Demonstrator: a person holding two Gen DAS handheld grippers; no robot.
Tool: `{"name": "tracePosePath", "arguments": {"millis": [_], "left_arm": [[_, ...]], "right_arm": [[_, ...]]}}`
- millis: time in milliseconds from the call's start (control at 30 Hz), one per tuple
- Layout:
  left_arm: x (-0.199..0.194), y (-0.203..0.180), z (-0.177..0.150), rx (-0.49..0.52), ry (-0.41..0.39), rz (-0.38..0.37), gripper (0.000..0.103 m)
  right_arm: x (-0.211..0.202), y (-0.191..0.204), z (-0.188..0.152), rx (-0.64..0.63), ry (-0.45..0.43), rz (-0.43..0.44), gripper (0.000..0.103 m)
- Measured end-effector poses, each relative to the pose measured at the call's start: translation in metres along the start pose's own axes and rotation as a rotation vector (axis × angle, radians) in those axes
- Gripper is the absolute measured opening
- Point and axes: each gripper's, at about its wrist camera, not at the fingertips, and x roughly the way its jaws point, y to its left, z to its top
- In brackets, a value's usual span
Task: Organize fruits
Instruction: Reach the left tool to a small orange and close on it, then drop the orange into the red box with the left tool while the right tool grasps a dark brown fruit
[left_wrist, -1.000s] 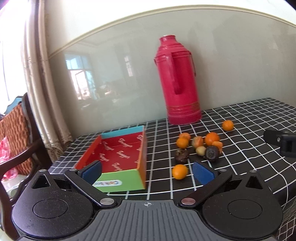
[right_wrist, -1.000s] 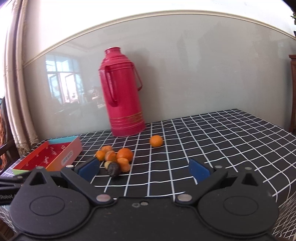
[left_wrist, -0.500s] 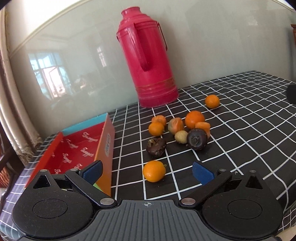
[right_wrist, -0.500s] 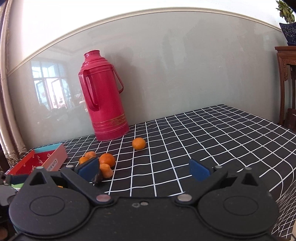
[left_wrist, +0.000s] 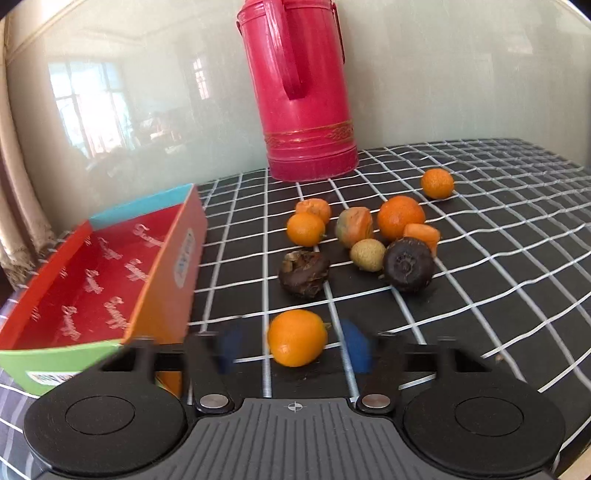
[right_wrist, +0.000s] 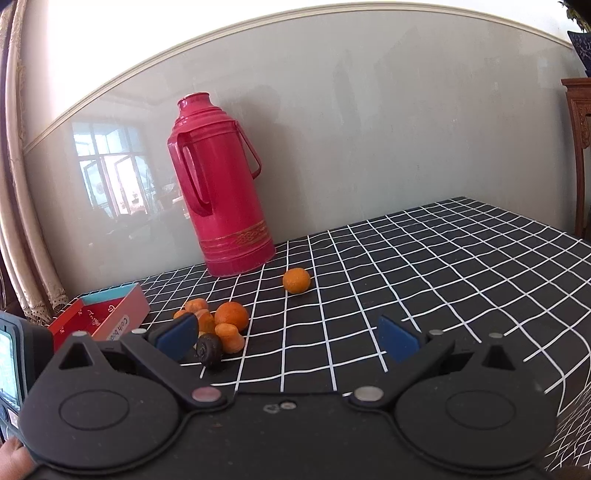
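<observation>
Two blue pads (left_wrist: 355, 346) flanking orange (left_wrist: 297, 337)

Counter cloth (left_wrist: 498, 280): black with a white grid. Flask (left_wrist: 303, 96): magenta-red with gold bands near the base. Box (left_wrist: 92, 280): red interior with pale script, orange side wall, turquoise far wall, green near wall. Nearest fruit (left_wrist: 297, 338): bright orange; at its 12 o'clock, a dark brown wrinkled fruit (left_wrist: 303, 272). Pale yellow fruit (left_wrist: 367, 254) beside a near-black one (left_wrist: 407, 264). Left gripper (left_wrist: 291, 347): black, blue pads.
</observation>
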Motion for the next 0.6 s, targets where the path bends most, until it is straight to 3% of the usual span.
{"name": "tracePosePath", "arguments": {"millis": [200,300,467,600], "left_arm": [[-0.003,-0.003,0.0,-0.005,-0.012,0.002,0.036],[-0.017,-0.002,0.004,0.007,-0.093,0.043,0.036],[-0.039,0.023,0.017,-0.054,-0.224,0.24,0.036],[-0.032,0.063,0.023,-0.152,-0.163,0.357,0.036]], "right_arm": [[0.002,-0.004,-0.001,0.021,0.007,-0.004,0.097],[0.004,-0.002,-0.002,0.019,0.02,-0.003,0.097],[0.009,0.006,-0.005,-0.007,0.039,0.01,0.097],[0.015,0.013,-0.008,-0.046,0.058,0.016,0.097]]}}
